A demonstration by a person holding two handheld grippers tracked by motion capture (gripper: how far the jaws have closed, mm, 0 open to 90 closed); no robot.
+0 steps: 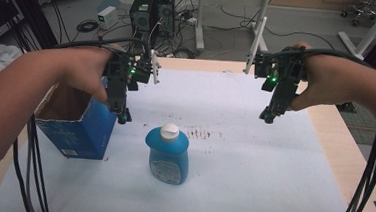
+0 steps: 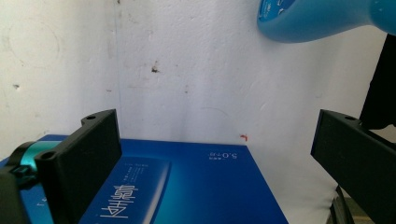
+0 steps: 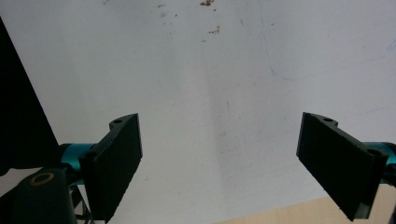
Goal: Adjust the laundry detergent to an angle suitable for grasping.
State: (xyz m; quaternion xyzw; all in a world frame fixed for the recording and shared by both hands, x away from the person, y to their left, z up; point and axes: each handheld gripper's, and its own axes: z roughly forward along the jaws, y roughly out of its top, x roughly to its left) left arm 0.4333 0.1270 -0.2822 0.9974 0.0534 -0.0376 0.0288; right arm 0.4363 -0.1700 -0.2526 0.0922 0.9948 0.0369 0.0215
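A blue bottle with a white cap is seen standing upright on the white-covered surface, toward its near edge and left of the middle, with an open blue box just beside it at the left edge. The left tool is held above the box's right side, its jaws spread wide and empty. The right tool is held over bare surface toward the right edge, well apart from the bottle, its jaws likewise parted with nothing between them.

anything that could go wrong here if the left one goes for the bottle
The blue bottle stands upright and narrow on the white cover, so a sideways nudge from the open left hand-held gripper could tip it. The open blue box sits close beside that gripper and could be bumped. The right hand-held gripper hangs open, well clear.
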